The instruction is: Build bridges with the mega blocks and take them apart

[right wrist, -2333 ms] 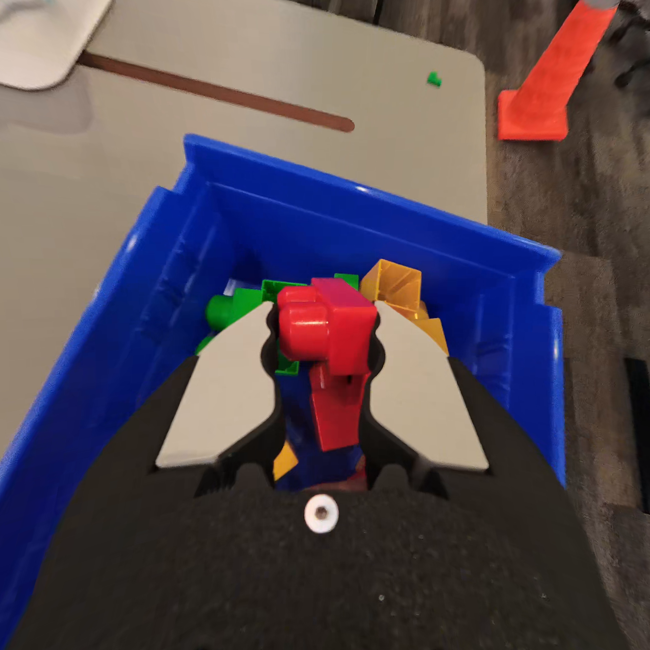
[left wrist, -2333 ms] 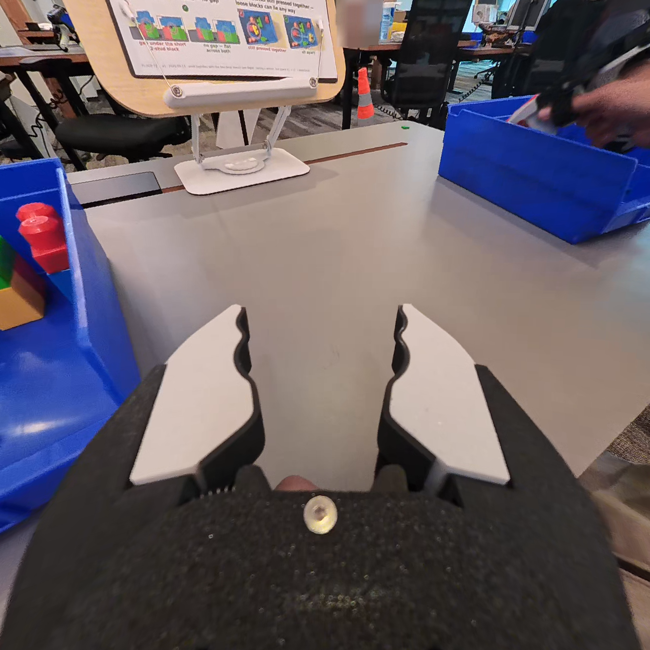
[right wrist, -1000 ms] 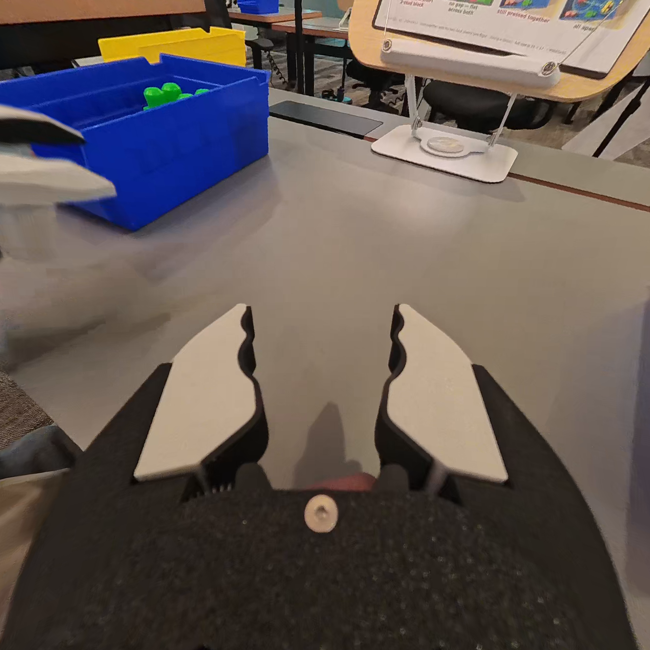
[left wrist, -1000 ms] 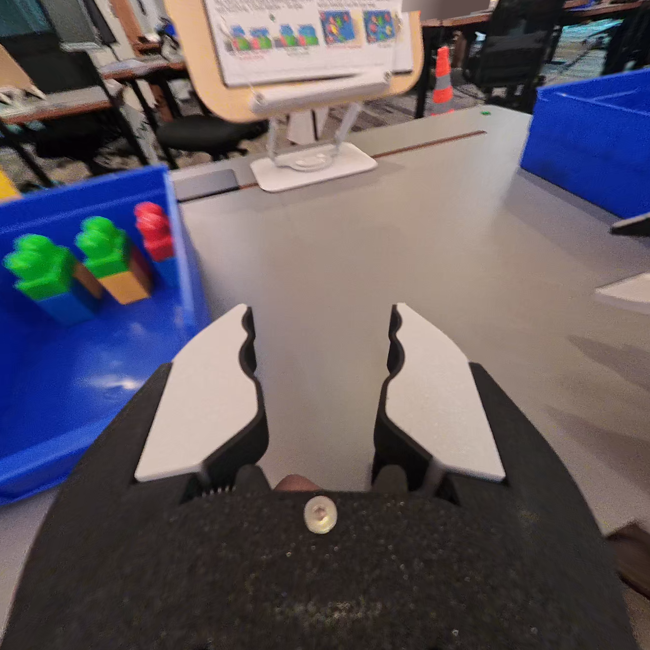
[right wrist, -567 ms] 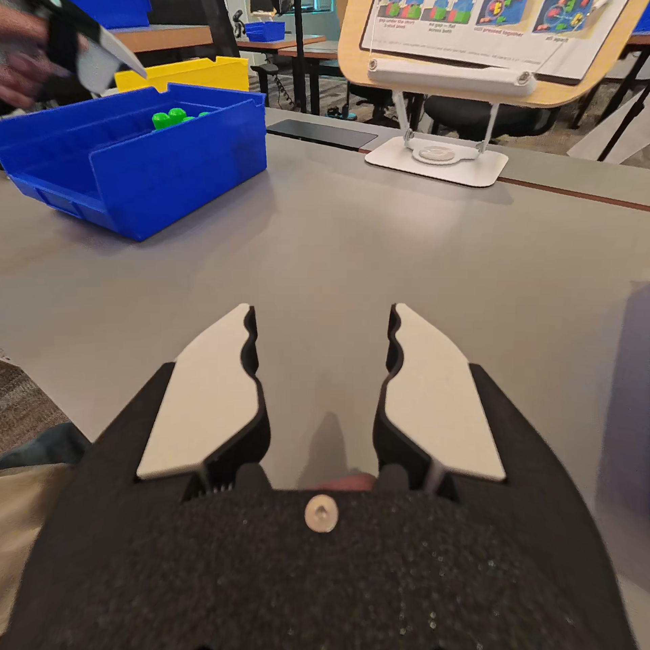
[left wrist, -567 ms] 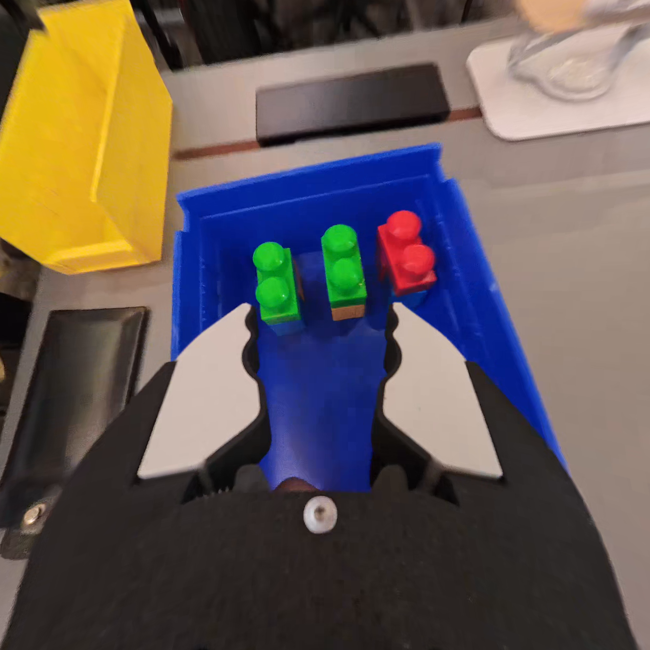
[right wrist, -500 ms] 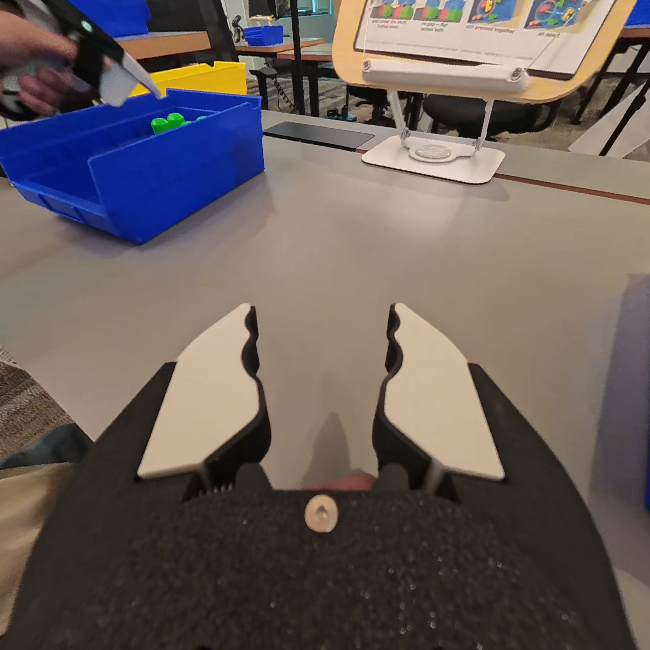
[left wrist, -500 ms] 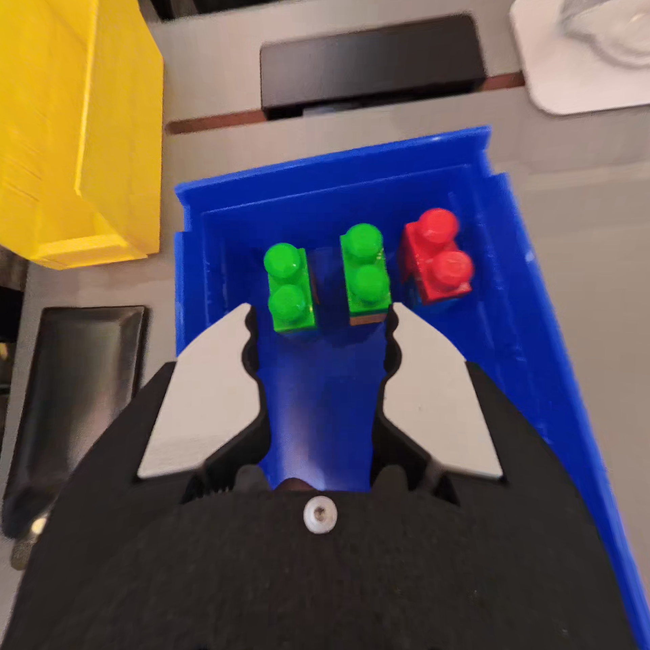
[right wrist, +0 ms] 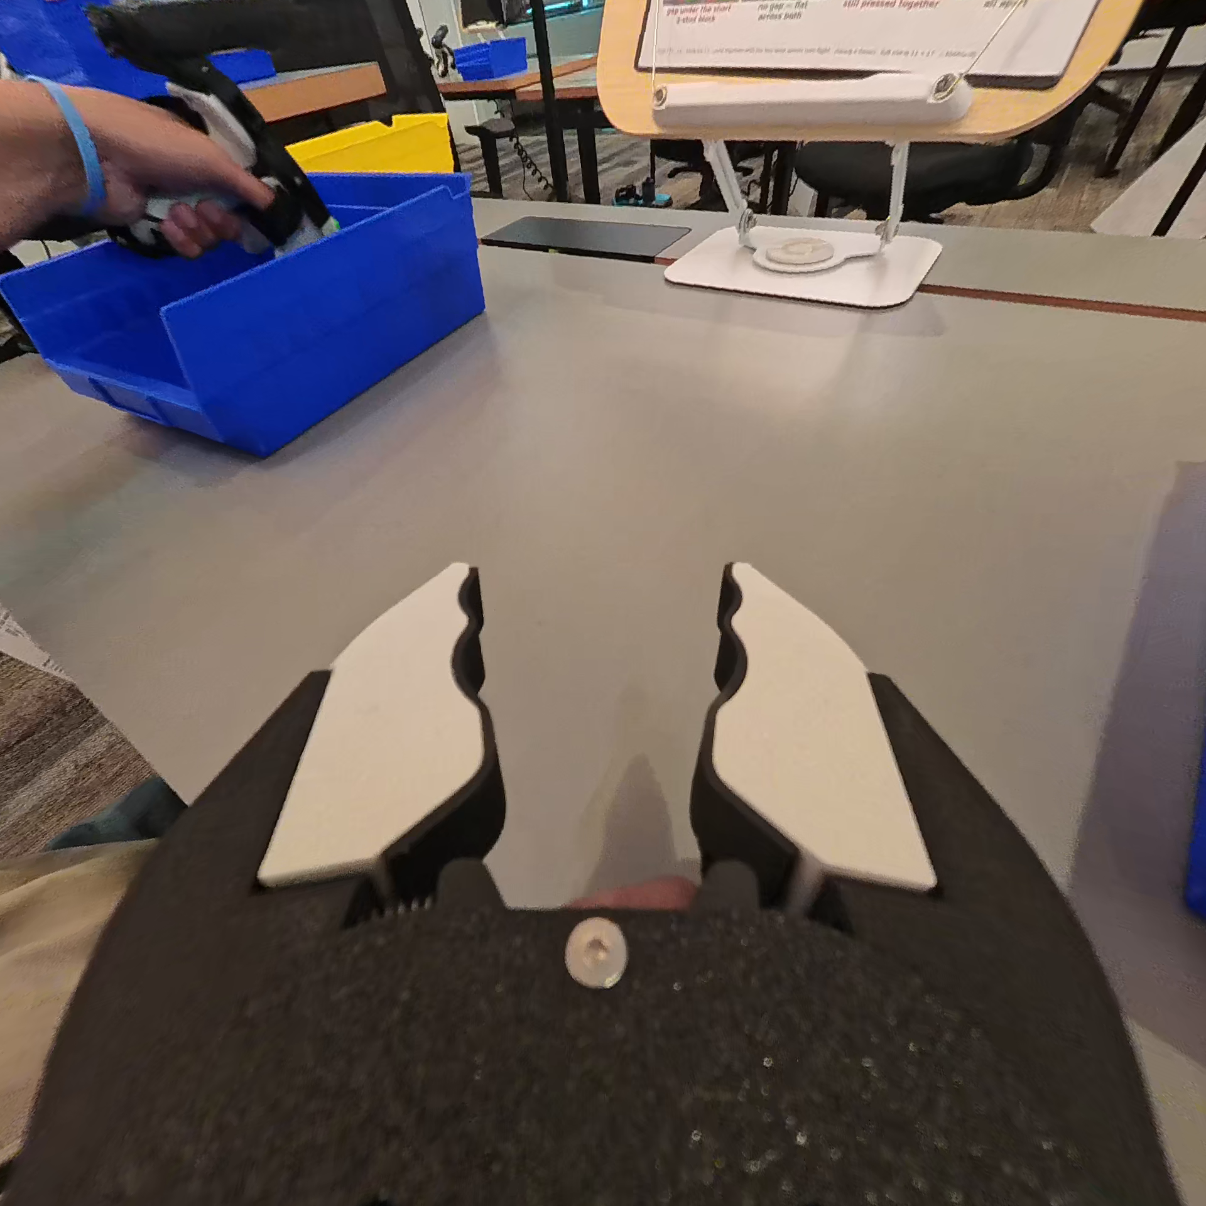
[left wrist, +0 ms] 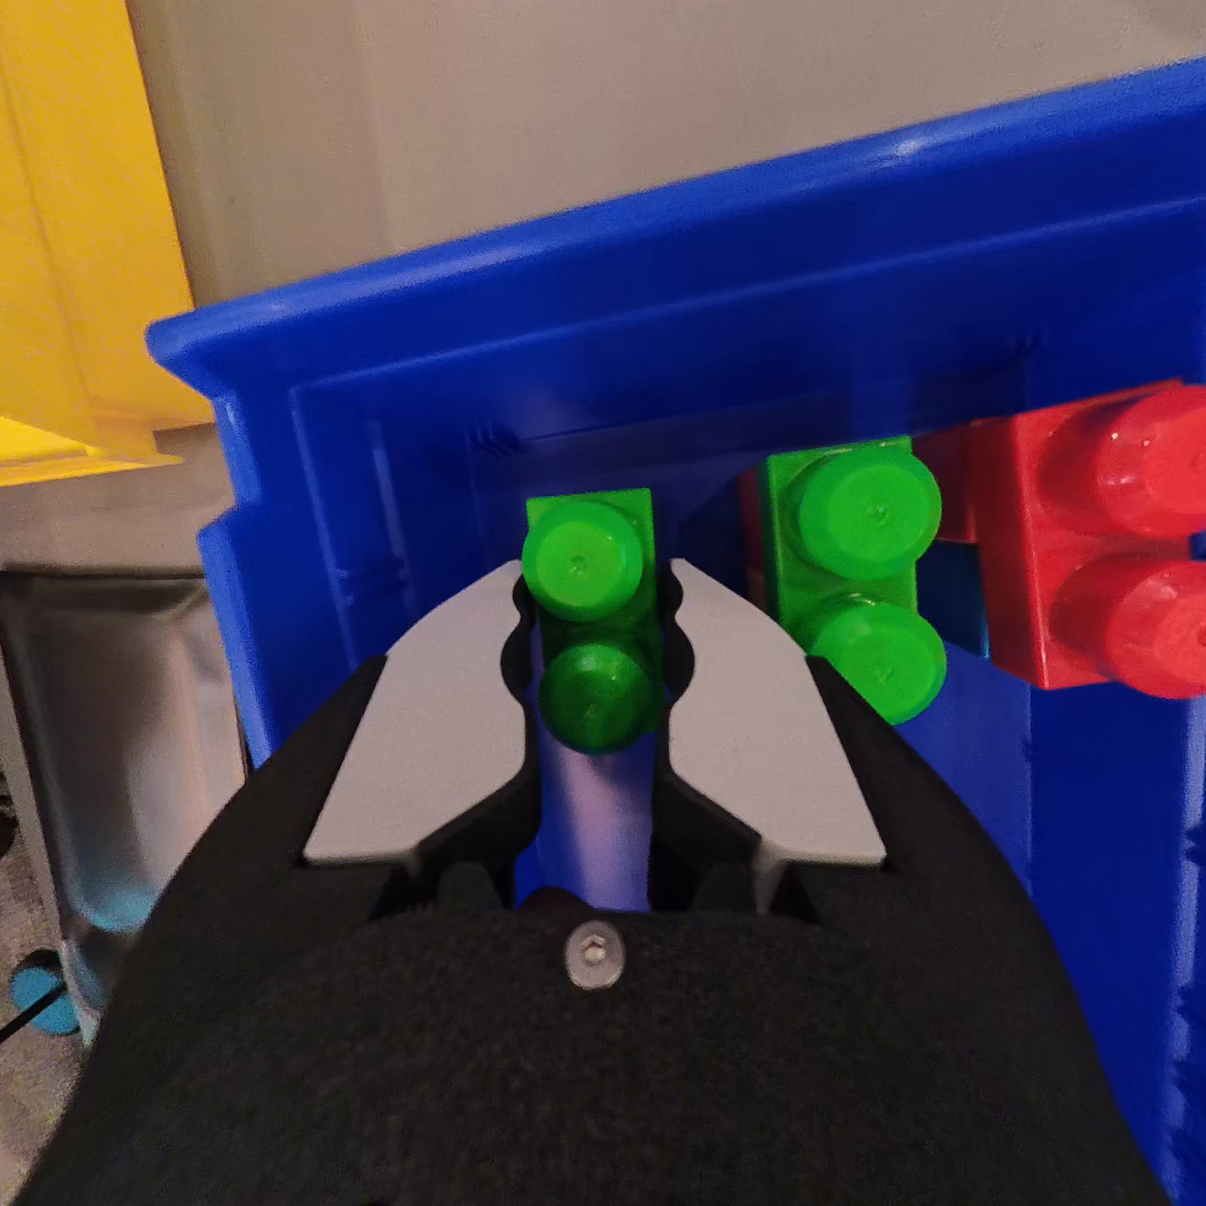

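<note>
In the left wrist view, three block stacks stand in a blue bin (left wrist: 587, 293): a green-topped one on the left (left wrist: 590, 568), a second green-topped one (left wrist: 855, 568) in the middle, and a red-topped one (left wrist: 1109, 555) on the right. My left gripper (left wrist: 594, 581) is down in the bin, shut on the sides of the left green block. In the right wrist view my right gripper (right wrist: 597, 574) is open and empty over the bare grey table (right wrist: 652, 424). The left gripper (right wrist: 287, 202) also shows there, in a hand, reaching into the blue bin (right wrist: 326, 346).
A yellow bin (left wrist: 78, 228) stands just beyond the blue bin's left side. An instruction board on a white stand (right wrist: 803, 261) and a black pad (right wrist: 587, 231) sit at the table's far side. Another blue bin's edge (right wrist: 1197, 842) shows at the right. The gap from one gripper's tips to the other's is roughly 55 centimeters.
My left gripper has swung left from the table, dropped into the blue bin and closed on the left green block. My right gripper let go of a red block earlier and now hovers open.
</note>
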### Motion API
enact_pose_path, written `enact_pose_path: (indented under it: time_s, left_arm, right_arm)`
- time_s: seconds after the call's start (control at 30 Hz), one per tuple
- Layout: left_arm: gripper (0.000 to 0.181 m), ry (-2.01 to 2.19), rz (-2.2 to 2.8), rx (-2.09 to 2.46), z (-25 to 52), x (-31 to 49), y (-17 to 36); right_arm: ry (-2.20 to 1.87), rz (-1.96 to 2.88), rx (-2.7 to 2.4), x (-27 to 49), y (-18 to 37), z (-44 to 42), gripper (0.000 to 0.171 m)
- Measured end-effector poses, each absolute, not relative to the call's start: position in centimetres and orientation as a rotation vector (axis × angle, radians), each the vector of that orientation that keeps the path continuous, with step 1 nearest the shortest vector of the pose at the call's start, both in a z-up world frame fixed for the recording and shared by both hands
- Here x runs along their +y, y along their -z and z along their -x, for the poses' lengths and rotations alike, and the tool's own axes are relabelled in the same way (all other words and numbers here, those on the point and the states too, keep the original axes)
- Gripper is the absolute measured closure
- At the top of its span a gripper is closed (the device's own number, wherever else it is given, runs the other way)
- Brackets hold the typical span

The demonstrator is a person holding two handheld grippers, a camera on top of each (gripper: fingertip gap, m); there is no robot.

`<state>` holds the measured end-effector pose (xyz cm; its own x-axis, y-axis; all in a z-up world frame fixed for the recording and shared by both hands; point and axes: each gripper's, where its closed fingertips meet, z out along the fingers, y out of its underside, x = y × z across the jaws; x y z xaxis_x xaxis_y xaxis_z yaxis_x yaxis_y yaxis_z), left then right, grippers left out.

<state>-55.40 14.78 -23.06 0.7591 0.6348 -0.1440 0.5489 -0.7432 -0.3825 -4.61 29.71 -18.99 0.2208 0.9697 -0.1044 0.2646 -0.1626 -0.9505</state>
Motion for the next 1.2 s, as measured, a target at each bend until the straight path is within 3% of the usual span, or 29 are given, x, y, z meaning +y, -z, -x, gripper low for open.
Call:
enact_pose_path:
  time_s: [0.17, 0.3, 0.57, 0.8, 1.0, 1.2]
  left_arm:
    - [0.145, -0.405, 2.637, -0.897, 55.7, 14.4, 22.5]
    - [0.146, -0.422, 2.455, -0.753, 54.3, 14.9, 17.5]
    - [0.146, -0.384, 2.014, -0.414, 40.2, 14.2, 7.4]
    - [0.146, -0.485, 1.870, -0.318, 27.7, 13.8, 10.8]
    - [0.146, -0.675, 1.860, -0.379, 26.2, 12.2, 14.3]
    - [0.146, -0.556, 1.853, -0.327, 25.8, 13.2, 14.8]
  right_arm:
    - [-0.996, 1.604, -1.207, 29.3, 18.9, 4.7, 0.103]
    - [-0.981, 1.590, -1.202, 29.5, 18.6, 4.6, 0.106]
    - [-0.943, 1.540, -1.168, 30.7, 17.9, 4.5, 0.110]
    - [-0.908, 1.564, -1.113, 32.2, 18.3, 4.6, 0.110]
    - [-0.856, 1.581, -1.099, 32.4, 18.7, 4.4, 0.108]
    - [-0.856, 1.561, -1.119, 32.1, 18.3, 4.5, 0.108]
